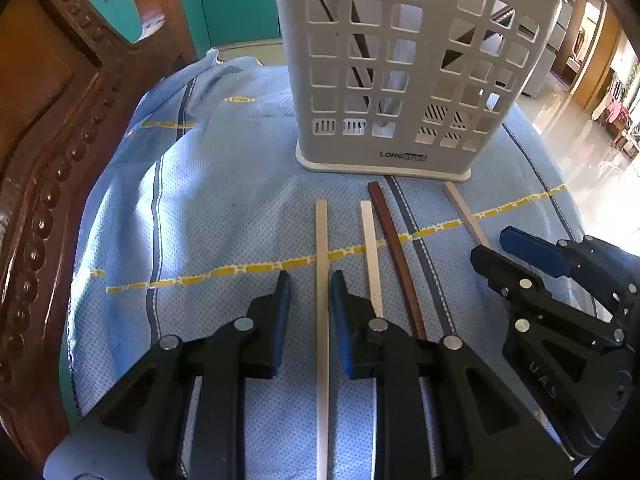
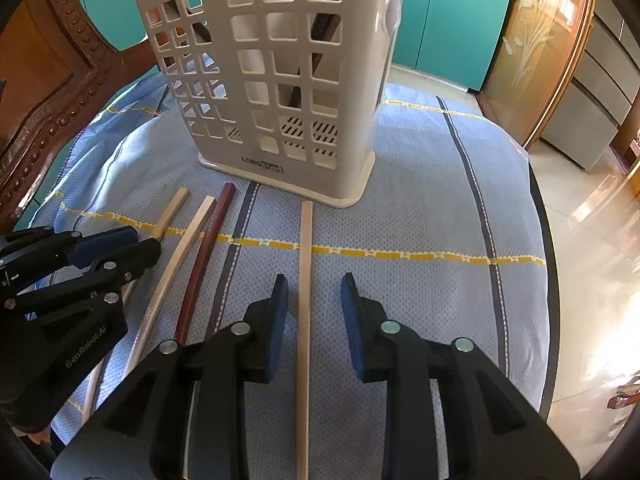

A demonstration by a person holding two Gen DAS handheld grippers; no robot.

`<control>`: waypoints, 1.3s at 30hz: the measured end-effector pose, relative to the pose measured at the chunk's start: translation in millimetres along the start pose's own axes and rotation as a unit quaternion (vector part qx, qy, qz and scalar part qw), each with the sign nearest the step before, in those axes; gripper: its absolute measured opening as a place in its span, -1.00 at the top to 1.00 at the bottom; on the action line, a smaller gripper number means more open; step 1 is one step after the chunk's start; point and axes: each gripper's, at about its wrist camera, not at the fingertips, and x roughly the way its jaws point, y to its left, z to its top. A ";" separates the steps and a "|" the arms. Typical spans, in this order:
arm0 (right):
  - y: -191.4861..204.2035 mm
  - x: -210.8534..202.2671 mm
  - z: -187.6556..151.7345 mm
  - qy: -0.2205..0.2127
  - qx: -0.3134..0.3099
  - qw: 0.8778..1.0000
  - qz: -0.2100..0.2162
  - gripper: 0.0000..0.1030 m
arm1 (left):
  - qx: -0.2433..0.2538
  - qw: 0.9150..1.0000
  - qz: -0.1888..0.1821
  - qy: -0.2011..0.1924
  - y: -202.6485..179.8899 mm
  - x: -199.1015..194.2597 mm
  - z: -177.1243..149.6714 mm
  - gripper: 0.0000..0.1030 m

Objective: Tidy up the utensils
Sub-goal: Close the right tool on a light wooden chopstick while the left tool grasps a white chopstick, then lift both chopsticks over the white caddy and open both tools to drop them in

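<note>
A white perforated utensil holder [image 1: 384, 80] [image 2: 280, 80] stands upright on the blue cloth, with dark sticks inside it. In front of it lie several chopsticks. A pale chopstick [image 1: 322, 236] runs between the fingers of my left gripper [image 1: 311, 276], close to the right pad; the gripper is open. Beside it lie a second pale chopstick [image 1: 370, 240] and a dark brown one [image 1: 394, 236]. A tan chopstick [image 2: 306, 248] lies between the fingers of my right gripper [image 2: 315, 278], also open, with a gap on each side. Each gripper shows in the other's view: the right gripper [image 1: 490, 242], the left gripper [image 2: 146, 240].
A blue checked cloth [image 1: 200, 220] covers the round table. A carved wooden chair back [image 1: 48, 160] rises at the left. The table edge [image 2: 548, 260] drops to a shiny tiled floor on the right. Teal cabinets [image 2: 452, 20] stand behind.
</note>
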 end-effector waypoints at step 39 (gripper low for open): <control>-66.1 -241.6 80.8 -0.339 0.117 0.921 0.153 0.88 | -0.033 0.934 -0.076 -0.348 -4.1 -266.9 69.0 0.87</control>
